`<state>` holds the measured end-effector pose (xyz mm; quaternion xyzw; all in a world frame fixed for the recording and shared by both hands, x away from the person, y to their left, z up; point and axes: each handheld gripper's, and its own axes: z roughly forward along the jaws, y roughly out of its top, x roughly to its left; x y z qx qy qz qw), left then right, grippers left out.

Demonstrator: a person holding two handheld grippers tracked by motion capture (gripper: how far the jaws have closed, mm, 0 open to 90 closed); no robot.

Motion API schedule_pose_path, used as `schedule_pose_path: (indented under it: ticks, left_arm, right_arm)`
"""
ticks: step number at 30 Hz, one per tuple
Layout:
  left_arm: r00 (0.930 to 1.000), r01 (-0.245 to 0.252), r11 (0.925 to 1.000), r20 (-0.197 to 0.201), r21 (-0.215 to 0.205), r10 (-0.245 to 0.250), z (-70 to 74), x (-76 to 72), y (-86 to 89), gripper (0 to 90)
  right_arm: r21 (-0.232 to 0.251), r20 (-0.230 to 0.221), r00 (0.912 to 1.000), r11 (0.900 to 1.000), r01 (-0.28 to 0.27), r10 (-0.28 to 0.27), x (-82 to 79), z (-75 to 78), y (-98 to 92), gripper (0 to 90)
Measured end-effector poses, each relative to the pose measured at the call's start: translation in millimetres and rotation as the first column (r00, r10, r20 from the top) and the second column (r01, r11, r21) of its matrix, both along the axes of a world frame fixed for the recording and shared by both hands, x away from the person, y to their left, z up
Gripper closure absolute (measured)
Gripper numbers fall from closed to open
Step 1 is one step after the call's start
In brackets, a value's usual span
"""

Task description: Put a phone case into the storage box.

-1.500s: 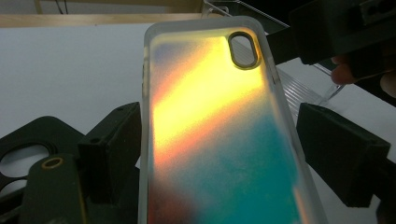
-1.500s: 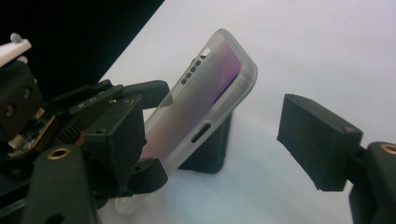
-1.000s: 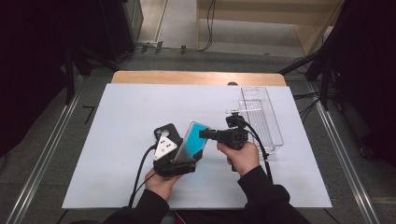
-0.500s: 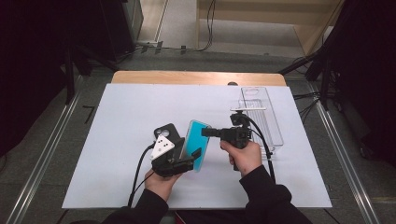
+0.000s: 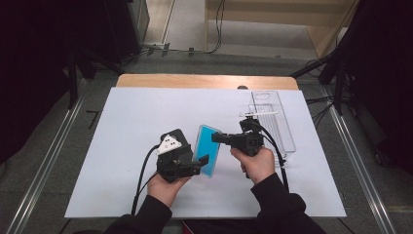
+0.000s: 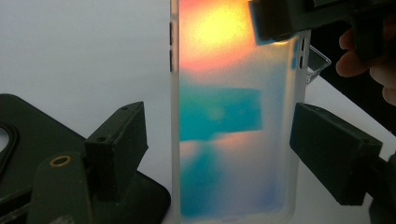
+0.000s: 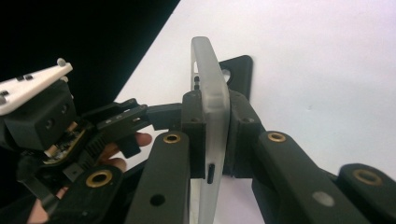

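Okay, we have the phone case (image 5: 207, 150), a frosted, translucent shell with a teal-to-orange tint, held upright above the white table (image 5: 122, 126) between the two hands. The right gripper (image 7: 215, 135) pinches its thin edge, pads pressed flat on both faces. The left gripper (image 6: 217, 154) has its jaws spread either side of the case; they have just been opening a bit, and with the case between them we see gaps, no pad contact.

Handling, our read: light, thin, probably flexible plastic, smooth and a bit slippery, so it could twist or slide if pinched at a corner. Best hold is across the flat faces near an edge, away from the button cutouts.

The right gripper view gives the edge-on profile and the squeeze itself. The left gripper view gives the broad face, the colour bands and the gaps at both jaws. The high view adds the layout: a black case (image 5: 176, 139) lying flat under the left hand (image 5: 165, 187) and a clear plastic bin (image 5: 272, 122) beyond the right hand (image 5: 257, 165).
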<state>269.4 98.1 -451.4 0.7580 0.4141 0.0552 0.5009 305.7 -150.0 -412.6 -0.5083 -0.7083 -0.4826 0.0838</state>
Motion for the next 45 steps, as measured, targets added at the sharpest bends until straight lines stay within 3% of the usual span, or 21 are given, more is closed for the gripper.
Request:
schedule_pose_path:
  ticks: [3, 7, 11, 22, 24, 28, 31, 36, 43, 45]
  left_arm:
    - [0.9986, 0.017, 0.9994, -0.051, 0.031, -0.016, 1.6, 3.5, -0.3, 17.7]
    - [0.9948, 0.044, 0.9982, -0.093, 0.039, -0.040, 4.1, 7.5, 1.0, 17.8]
    - [0.9918, 0.063, 0.9969, -0.115, 0.047, -0.057, 8.8, 9.9, 2.7, 17.9]
    - [0.9821, 0.110, 0.9913, -0.161, 0.073, -0.097, 23.2, 16.7, 15.1, 18.4]
    - [0.9784, 0.125, 0.9872, -0.177, 0.099, -0.107, 24.4, 18.9, 16.8, 18.5]
    - [0.9710, 0.159, 0.9829, -0.195, 0.094, -0.138, 27.3, 22.0, 19.9, 21.4]
    - [0.9664, 0.190, 0.9783, -0.191, 0.082, -0.172, 31.1, 23.2, 21.1, 22.8]
    - [0.9565, 0.249, 0.9660, -0.174, 0.069, -0.235, 37.2, 24.8, 22.2, 24.1]
    - [0.9426, 0.317, 0.9456, -0.135, 0.073, -0.306, 45.4, 25.9, 19.0, 24.1]
    - [0.9385, 0.332, 0.9409, -0.126, 0.069, -0.322, 46.9, 27.1, 18.7, 24.0]
  right_arm:
    - [-0.023, 0.027, 0.9996, 1.000, -0.003, 0.003, -0.8, 0.1, 0.6, 77.8]
    - [-0.059, 0.068, 0.9976, 0.998, -0.010, 0.014, -3.1, 0.6, 2.0, 77.7]
    - [-0.088, 0.095, 0.9950, 0.996, -0.023, 0.032, -4.5, 0.5, 1.7, 77.7]
    - [-0.101, 0.146, 0.9873, 0.994, -0.047, 0.062, -7.9, 3.7, -4.4, 77.7]
    - [-0.107, 0.154, 0.9852, 0.992, -0.059, 0.075, -8.0, 3.8, -5.3, 77.7]
    - [-0.121, 0.167, 0.9809, 0.989, -0.080, 0.100, -8.6, 4.9, -5.9, 77.7]
    - [-0.120, 0.188, 0.9736, 0.987, -0.109, 0.130, -8.9, 6.0, -6.7, 77.6]
    - [-0.182, 0.235, 0.9520, 0.971, -0.155, 0.196, -13.5, 10.4, -6.6, 77.6]
    - [-0.156, 0.234, 0.9338, 0.958, -0.239, 0.271, -14.9, 13.0, -8.4, 77.6]
    - [-0.157, 0.243, 0.9235, 0.952, -0.264, 0.297, -15.0, 12.9, -8.3, 77.6]
